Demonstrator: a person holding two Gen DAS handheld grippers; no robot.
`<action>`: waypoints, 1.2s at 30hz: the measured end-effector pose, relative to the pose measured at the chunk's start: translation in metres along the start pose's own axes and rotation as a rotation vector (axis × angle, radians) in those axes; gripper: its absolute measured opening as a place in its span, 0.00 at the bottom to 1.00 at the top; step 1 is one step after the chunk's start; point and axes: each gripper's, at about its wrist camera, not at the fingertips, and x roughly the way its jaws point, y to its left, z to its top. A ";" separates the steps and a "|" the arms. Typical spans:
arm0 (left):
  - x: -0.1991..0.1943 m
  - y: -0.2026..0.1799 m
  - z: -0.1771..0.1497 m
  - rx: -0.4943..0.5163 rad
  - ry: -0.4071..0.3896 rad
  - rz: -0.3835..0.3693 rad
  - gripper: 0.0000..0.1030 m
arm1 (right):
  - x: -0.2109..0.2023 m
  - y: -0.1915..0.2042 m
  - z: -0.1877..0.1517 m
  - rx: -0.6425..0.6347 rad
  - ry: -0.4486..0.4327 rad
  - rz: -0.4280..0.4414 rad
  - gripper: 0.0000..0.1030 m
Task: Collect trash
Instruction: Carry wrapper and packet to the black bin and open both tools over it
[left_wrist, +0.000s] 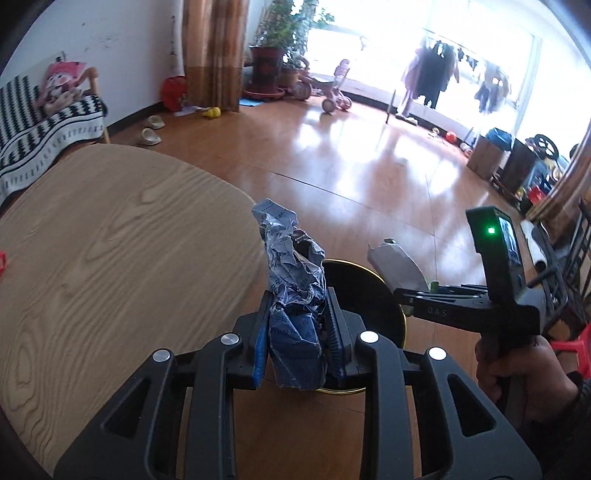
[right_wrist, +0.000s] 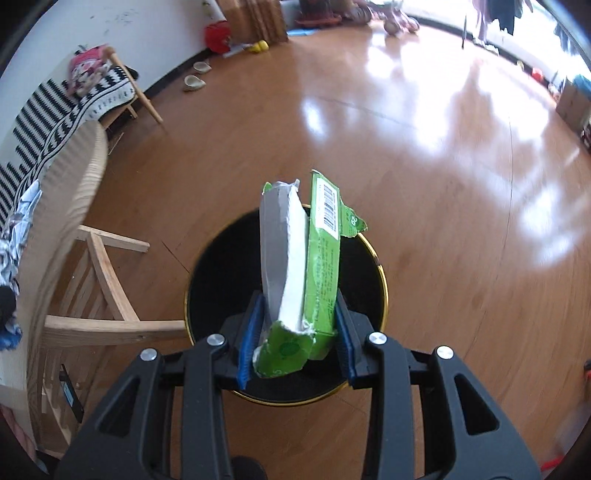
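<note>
The left gripper (left_wrist: 297, 328) has its blue-padded fingers (left_wrist: 260, 343) closed tight on a crumpled blue wrapper (left_wrist: 291, 291), a wad of creased, printed foil that stands upright above the jaws, its pale torn tip uppermost. It hangs just past the edge of the light wooden table (left_wrist: 110, 251), over the near rim of the black bin (left_wrist: 364, 291) with a gold lip. The right gripper (right_wrist: 295, 332) clamps a flattened green carton (right_wrist: 321, 258), torn open, its grey and white inside showing on the left and a barcode on the green panel near the top. This carton is held upright directly above the mouth of the bin (right_wrist: 221, 266), which stands on the glossy wood floor (right_wrist: 424, 166) beside the table's legs (right_wrist: 107, 280).
</note>
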 end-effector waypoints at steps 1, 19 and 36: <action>0.005 -0.004 0.000 0.010 0.006 -0.008 0.26 | 0.002 -0.003 -0.001 0.003 0.005 -0.001 0.35; 0.036 -0.018 0.010 0.039 0.052 -0.033 0.26 | 0.008 0.001 0.007 0.008 0.016 0.050 0.54; 0.049 -0.022 0.011 0.064 0.064 -0.053 0.31 | 0.000 -0.006 0.008 0.044 -0.021 0.060 0.60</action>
